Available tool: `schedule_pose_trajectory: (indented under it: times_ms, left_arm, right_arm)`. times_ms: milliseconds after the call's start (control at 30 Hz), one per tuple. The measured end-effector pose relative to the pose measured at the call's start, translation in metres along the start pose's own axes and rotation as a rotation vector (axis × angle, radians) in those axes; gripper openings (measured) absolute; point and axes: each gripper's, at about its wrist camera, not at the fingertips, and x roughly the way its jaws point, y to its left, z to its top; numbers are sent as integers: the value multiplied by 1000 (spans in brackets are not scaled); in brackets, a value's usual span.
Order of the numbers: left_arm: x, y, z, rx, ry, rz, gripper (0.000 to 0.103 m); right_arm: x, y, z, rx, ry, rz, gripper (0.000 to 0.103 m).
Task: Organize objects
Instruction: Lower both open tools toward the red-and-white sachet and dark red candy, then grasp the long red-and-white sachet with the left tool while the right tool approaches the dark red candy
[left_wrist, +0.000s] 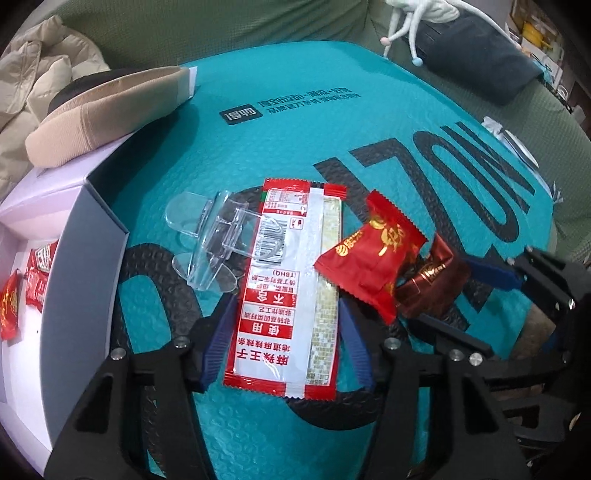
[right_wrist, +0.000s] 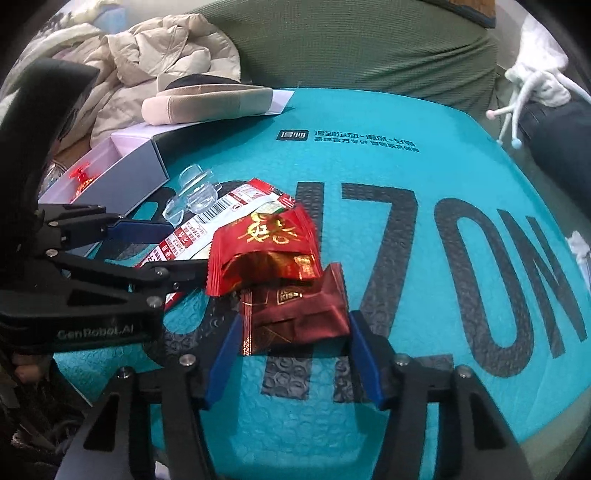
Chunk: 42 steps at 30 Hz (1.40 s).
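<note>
Firstly, left wrist view. Item one: long red-and-white snack sachet (left_wrist: 286, 291), flat on a teal bubble mailer (left_wrist: 332, 110), its near end between the blue fingers (left_wrist: 218, 343) of the left hand-held gripper (left_wrist: 286, 350); both pads sit at the sachet's edges, though whether they press cannot be told. Item two: clear plastic clip (left_wrist: 210, 240), just left of the sachet, partly overlapping it. Item three: bright red candy wrapper (left_wrist: 369, 254), overlapping the sachet's right edge. Item four: dark red foil candy (left_wrist: 432, 288), touching the bright one, with the right hand-held gripper (left_wrist: 454, 295) around it. Item five: open white box (left_wrist: 74, 258) at left, red packets (left_wrist: 22, 295) inside. Beige cap (left_wrist: 103, 114) behind the box.

Next, right wrist view. Right hand-held gripper (right_wrist: 295, 354): blue fingers (right_wrist: 365, 362) flank the dark red foil candy (right_wrist: 295, 317), pads against its sides, clenched on it. Bright red candy wrapper (right_wrist: 266, 251) lies partly atop it. Left hand-held gripper (right_wrist: 162, 243) reaches in from the left over the sachet (right_wrist: 207, 225). Clear clip (right_wrist: 192, 195) and white box (right_wrist: 122, 173) beyond.
</note>
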Motion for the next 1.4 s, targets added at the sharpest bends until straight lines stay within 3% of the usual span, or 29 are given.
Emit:
schedule_pose_trajectory:
  times_ms: [167, 200, 667, 733, 900, 1000, 1167, 1300, 1400]
  left_arm:
    - [-5, -5, -8, -4, 31, -6, 52]
    - [-8, -6, -11, -8, 38, -11, 52]
    - [-38, -10, -57, 22, 106, -38, 53]
    - [-40, -10, -61, 18, 106, -46, 53]
    - [-43, -11, -61, 20, 91, 2, 56]
    - [-41, -11, -58, 22, 84, 35, 60]
    - [-41, -7, -52, -6, 76, 63, 64]
    - [-48, -3, -48, -4, 12, 124, 70]
    - [-49, -1, -44, 2, -7, 112, 72]
  right_arm:
    - [-6, -3, -6, 26, 7, 8, 52]
    - [-8, -4, -7, 34, 9, 9, 46]
    - [-29, 12, -34, 31, -2, 69, 46]
    - [-32, 12, -36, 37, -6, 74, 48]
    - [-35, 14, -34, 19, -15, 46, 68]
    - [-36, 14, -33, 11, -25, -6, 70]
    - [-32, 9, -32, 43, -18, 31, 70]
    - [-28, 8, -29, 55, -14, 65, 70]
    - [-23, 10, -26, 59, -17, 92, 72]
